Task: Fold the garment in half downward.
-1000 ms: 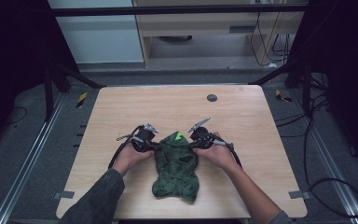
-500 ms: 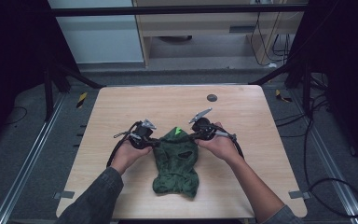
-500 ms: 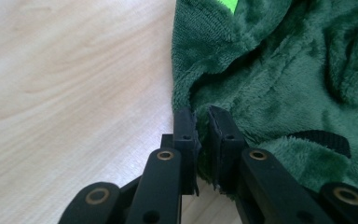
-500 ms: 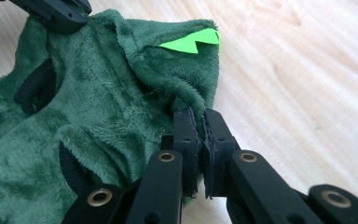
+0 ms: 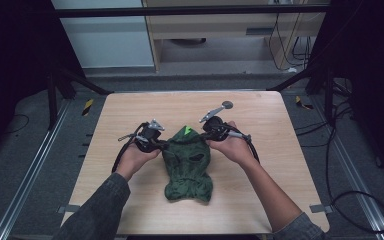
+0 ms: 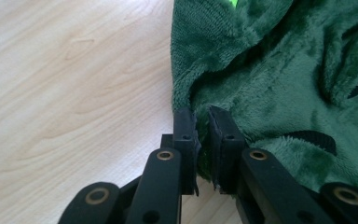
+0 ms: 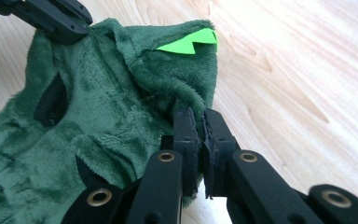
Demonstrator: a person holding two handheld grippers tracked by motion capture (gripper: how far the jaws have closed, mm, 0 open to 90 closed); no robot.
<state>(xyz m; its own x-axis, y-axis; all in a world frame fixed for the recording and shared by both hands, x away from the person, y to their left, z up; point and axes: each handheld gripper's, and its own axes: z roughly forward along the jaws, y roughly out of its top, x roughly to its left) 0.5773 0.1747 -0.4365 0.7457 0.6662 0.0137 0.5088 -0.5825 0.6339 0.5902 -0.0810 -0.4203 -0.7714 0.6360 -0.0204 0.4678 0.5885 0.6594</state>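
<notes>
1. Nearest the camera, two forearms in dark sleeves reach up from the bottom edge of the high view, wrists angled inward toward each other over the wooden table (image 5: 130, 115).

2. Each hand holds a two-jaw gripper: the left gripper (image 5: 164, 145) sits at the left edge of a green plush garment (image 5: 187, 165), the right gripper (image 5: 206, 136) at its right edge, jaws pointing inward.

3. Both grippers are clenched on the fabric. The left gripper's (image 6: 203, 123) jaws pinch a fold of the green pile at the garment's hem; the right gripper's (image 7: 198, 122) jaws clamp the opposite edge, just below a bright green jagged patch (image 7: 189, 43).

4. Compared with a second ago, both hands have risen slightly and the garment's upper end is lifted and stretched between them, its dark openings now showing.

5. The garment's lower end rests on the table toward the person, its upper end held between the grippers near the table's middle.

6. Farther off, a small dark round object (image 5: 227, 104) lies on the tabletop beyond the right gripper.
</notes>
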